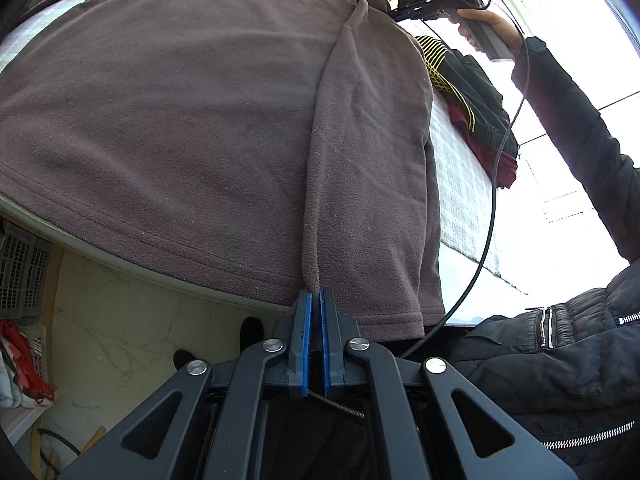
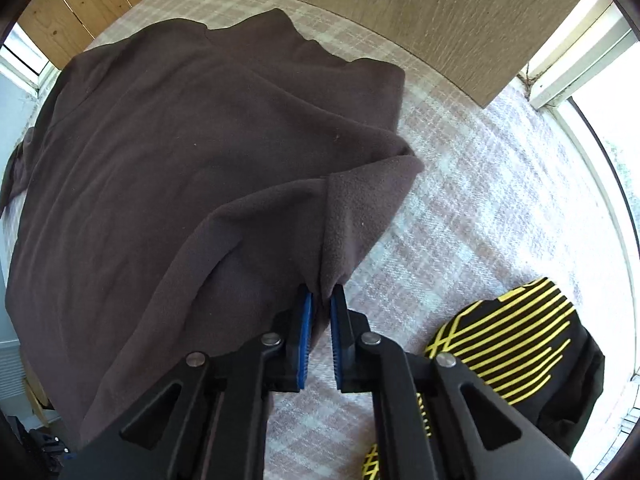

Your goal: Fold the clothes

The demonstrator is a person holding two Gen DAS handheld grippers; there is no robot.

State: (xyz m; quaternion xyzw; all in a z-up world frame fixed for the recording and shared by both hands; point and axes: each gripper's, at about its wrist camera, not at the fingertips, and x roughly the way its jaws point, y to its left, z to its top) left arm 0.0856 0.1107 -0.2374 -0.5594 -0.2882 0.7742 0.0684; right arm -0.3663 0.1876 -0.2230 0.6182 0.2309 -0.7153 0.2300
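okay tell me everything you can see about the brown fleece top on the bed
The brown fleece top is a soft, fuzzy, dull brown garment spread mostly flat over a pale plaid bed cover, its stitched hem draped over the near edge. The left gripper is shut on a fold at the hem; the right gripper pinches a raised fold farther along that side.

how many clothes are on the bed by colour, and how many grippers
brown fleece tops: 1, the brown fleece top spread on the bed
black and yellow striped garments: 1, the striped garment lying apart near the window side
grippers: 2, the left gripper and right gripper, each pinching the fleece
total: 4
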